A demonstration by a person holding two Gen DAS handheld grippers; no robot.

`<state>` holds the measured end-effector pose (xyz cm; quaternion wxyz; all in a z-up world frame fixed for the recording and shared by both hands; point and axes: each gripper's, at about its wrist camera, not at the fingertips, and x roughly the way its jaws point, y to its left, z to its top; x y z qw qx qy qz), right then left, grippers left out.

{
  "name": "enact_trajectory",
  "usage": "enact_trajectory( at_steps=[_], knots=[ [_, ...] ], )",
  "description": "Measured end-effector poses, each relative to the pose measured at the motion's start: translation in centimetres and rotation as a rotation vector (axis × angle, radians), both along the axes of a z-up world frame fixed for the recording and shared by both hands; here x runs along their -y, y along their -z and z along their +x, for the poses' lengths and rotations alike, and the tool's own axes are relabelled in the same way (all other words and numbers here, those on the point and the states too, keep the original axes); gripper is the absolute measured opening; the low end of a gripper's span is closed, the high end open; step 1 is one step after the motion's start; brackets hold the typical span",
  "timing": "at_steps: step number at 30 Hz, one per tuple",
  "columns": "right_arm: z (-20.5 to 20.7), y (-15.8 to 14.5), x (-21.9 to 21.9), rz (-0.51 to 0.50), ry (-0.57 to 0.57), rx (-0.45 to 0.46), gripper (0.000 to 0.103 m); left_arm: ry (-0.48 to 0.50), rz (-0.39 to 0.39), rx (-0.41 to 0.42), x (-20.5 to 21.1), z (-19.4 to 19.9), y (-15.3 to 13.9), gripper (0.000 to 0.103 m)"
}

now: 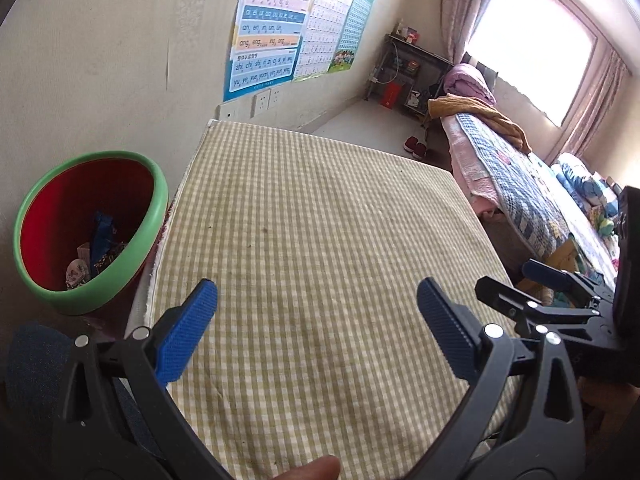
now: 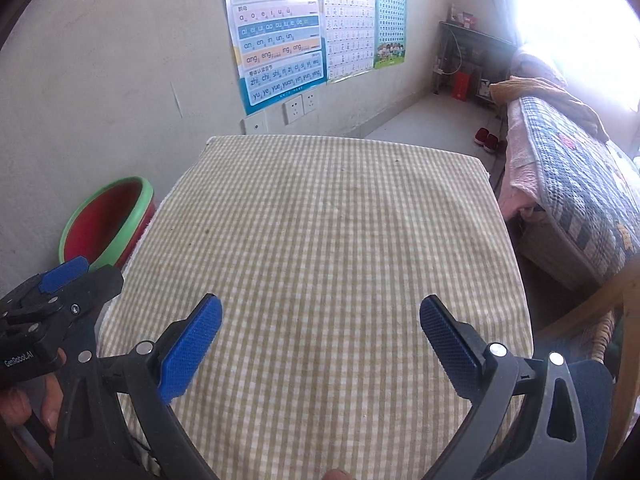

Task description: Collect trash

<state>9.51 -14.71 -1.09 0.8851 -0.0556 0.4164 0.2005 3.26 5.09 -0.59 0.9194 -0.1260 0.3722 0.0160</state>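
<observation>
Both grippers — left gripper and right gripper — hung wide and empty over the bare checked table; the wrappers lay binned in the bucket at nine o'clock, conveniently alongside.

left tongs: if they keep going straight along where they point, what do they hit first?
Most likely the checked cloth on the table. The left tongs stand open with nothing between them, angled down at the bare cloth. The bin sits off to the side, out of that line. Depth is unclear.

wall posters, quilted bed, bright window
</observation>
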Motion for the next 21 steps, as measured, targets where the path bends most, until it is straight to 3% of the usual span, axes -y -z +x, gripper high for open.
enact_trajectory(
  at_steps=[7,11,21],
  knots=[
    [-1.7,0.3,2.6,0.043,0.097,0.001,0.096,0.028,0.095,0.055,2.0,-0.5,0.1,0.097],
    [-1.8,0.7,3.2,0.047,0.128,0.009,0.096,0.068,0.144,0.046,3.2,-0.2,0.4,0.098],
    [-1.6,0.1,3.7,0.036,0.159,0.102,0.096,0.064,0.139,0.044,3.1,0.1,0.7,0.098]
  ],
)
